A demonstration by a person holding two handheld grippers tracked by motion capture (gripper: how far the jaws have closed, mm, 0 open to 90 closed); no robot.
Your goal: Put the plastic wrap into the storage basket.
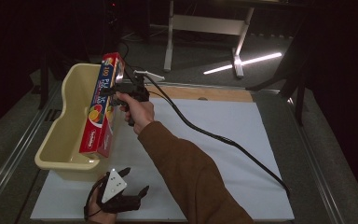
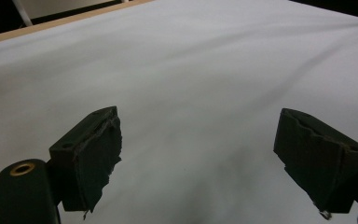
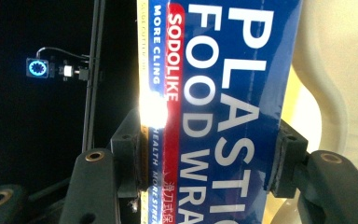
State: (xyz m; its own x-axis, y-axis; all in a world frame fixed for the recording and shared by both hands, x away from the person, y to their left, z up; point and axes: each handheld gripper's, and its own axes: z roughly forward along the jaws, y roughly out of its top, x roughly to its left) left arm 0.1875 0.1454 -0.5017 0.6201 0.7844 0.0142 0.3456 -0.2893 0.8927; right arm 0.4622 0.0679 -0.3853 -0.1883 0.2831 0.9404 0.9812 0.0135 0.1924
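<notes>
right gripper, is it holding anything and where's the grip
The right gripper is shut on the plastic wrap box, its jaws pressing the box's two long side faces, toward the upper end, over the cream tub. The left gripper is open, holding nothing.

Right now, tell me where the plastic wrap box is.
In the high view the plastic wrap box sits at left, clamped in the right gripper over the yellow tub's right rim.

Bin at the far left of the white mat (image 1: pixel 223 140) — everything else sits off that.
Food wrap box (image 1: pixel 103 105) leans in the bin (image 1: pixel 67 116) along its right wall; right gripper (image 1: pixel 116 91) at that wall, left gripper (image 1: pixel 135 182) just in front — on the mat.
</notes>
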